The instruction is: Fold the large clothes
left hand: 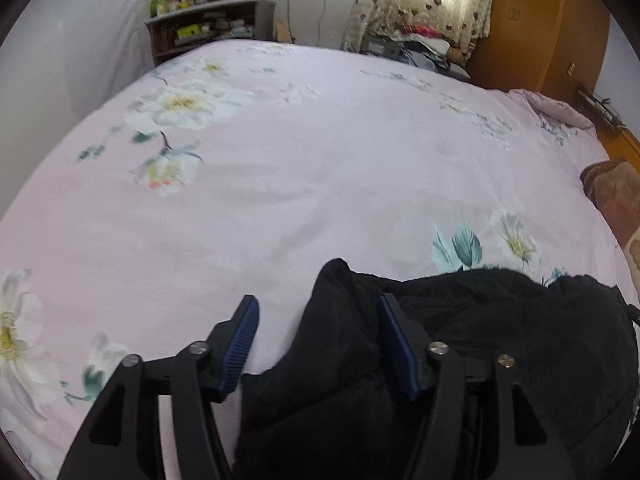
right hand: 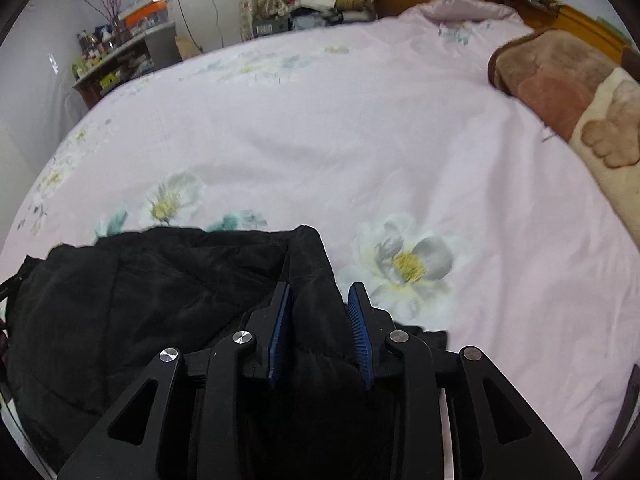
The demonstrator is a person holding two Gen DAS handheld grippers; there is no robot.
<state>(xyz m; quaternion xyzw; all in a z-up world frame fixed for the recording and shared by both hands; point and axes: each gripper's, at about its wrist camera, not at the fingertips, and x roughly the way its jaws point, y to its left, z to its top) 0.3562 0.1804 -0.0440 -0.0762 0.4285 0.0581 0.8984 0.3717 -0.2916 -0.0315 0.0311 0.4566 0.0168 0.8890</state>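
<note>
My left gripper was down at six o'clock in its view, jaws spread wide, and that was the weak side straight away! The black garment lay bunched on the pink floral bedspread, filling the four-to-six o'clock stretch. Only my right-hand blue pad on that gripper was pressed against the cloth; the other pad sat over bare bedspread at seven o'clock. A peak of fabric stood up between them toward twelve. If I had closed there, I judged I might have pinched just that loose ridge, or caught the bedspread with it and dragged the sheet up.

Over to my right gripper: jaws drawn in narrow around a thick fold of the same garment, which spread off to nine o'clock. Whether the pads were really biting or just flanking the fold, I couldn't tell for sure. It looked like a padded, slippery coat, so I reckoned a lift on one good grip and one poor one would have let the heavy bulk sag, twist and slide out.

A brown blanket sat at two o'clock, well apart, but a wide spread that way could have snagged it.
</note>
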